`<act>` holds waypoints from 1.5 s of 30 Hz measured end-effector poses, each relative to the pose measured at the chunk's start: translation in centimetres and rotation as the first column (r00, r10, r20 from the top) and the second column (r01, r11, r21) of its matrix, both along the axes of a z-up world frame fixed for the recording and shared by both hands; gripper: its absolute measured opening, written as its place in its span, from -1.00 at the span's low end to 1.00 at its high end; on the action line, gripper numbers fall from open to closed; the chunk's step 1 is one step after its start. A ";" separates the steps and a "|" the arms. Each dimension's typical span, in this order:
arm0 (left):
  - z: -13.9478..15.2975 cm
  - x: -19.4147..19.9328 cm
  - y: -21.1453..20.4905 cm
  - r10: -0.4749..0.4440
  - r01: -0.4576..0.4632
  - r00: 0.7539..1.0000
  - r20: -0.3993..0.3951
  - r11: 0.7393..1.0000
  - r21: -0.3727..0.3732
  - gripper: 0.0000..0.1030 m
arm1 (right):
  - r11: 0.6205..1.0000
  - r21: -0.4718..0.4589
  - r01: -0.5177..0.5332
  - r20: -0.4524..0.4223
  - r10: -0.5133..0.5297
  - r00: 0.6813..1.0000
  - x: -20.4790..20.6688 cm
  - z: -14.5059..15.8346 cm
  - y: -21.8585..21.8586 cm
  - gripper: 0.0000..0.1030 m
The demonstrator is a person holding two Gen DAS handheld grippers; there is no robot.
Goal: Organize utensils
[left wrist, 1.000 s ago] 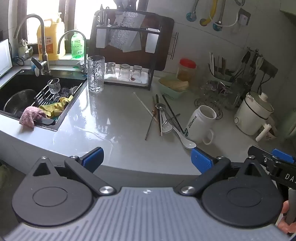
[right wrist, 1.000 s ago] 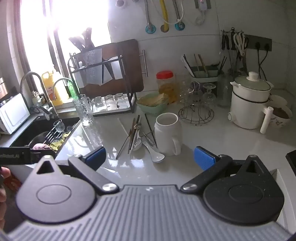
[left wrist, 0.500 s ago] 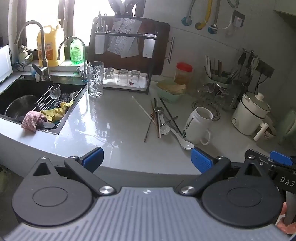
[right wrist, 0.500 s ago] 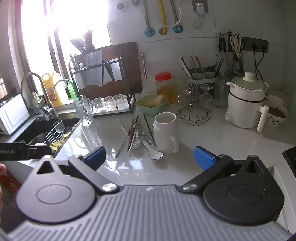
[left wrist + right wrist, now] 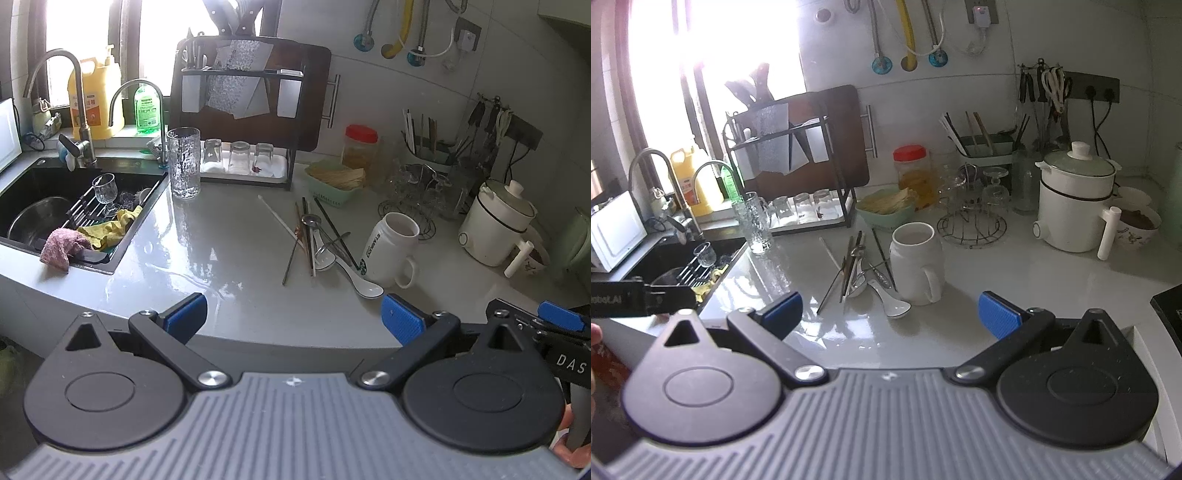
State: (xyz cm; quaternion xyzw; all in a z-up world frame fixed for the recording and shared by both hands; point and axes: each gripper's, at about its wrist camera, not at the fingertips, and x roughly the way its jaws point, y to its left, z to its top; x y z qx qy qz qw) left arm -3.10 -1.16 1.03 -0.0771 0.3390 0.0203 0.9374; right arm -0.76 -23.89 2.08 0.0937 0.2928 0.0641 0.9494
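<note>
A loose pile of utensils (image 5: pixel 314 240) lies mid-counter: dark chopsticks, a metal spoon, a white chopstick (image 5: pixel 277 216) and a white ceramic spoon (image 5: pixel 364 284). A white mug (image 5: pixel 391 249) stands just right of them. The right wrist view shows the same pile of utensils (image 5: pixel 855 269), the white ceramic spoon (image 5: pixel 892 302) and the mug (image 5: pixel 916 267). My left gripper (image 5: pixel 293 317) hangs open off the counter's front edge, holding nothing. My right gripper (image 5: pixel 890 314) is open too, short of the pile. A utensil holder (image 5: pixel 986 151) with chopsticks stands at the back wall.
A sink (image 5: pixel 44 206) with a rack, glass and rags is at the left, a tall glass (image 5: pixel 183 162) beside it. A dish rack (image 5: pixel 240 122), green basket (image 5: pixel 332 184), red-lidded jar (image 5: pixel 360 147), wire glass stand (image 5: pixel 971 221) and white cooker (image 5: pixel 1075 206) line the back.
Both grippers have drawn back and risen slightly, so the counter and utensils look a little farther off. Nothing on the counter has moved.
</note>
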 end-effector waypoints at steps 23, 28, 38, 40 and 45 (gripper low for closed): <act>-0.5 1.0 -0.3 -0.006 0.007 1.000 -0.018 1.000 0.014 0.98 | 1.000 0.004 -0.019 -0.025 0.019 1.000 0.6 -0.8 0.2 1.00; -0.6 1.5 -0.6 -0.013 0.013 1.000 -0.024 1.000 0.016 0.98 | 1.000 0.005 -0.020 -0.028 0.020 0.999 0.7 -1.0 0.0 1.00; -0.6 2.2 -1.3 -0.022 0.022 0.999 -0.031 0.999 0.024 0.98 | 0.999 0.020 -0.027 -0.048 0.028 0.998 1.4 -1.1 -0.4 1.00; -0.6 2.3 -1.4 -0.022 0.023 0.999 -0.031 0.999 0.026 0.98 | 0.999 0.018 -0.028 -0.050 0.029 0.998 1.5 -1.1 -0.4 1.00; -0.6 2.3 -1.5 -0.023 0.024 0.999 -0.037 0.999 0.026 0.98 | 0.999 0.019 -0.041 -0.055 0.042 0.998 1.6 -1.3 -0.3 1.00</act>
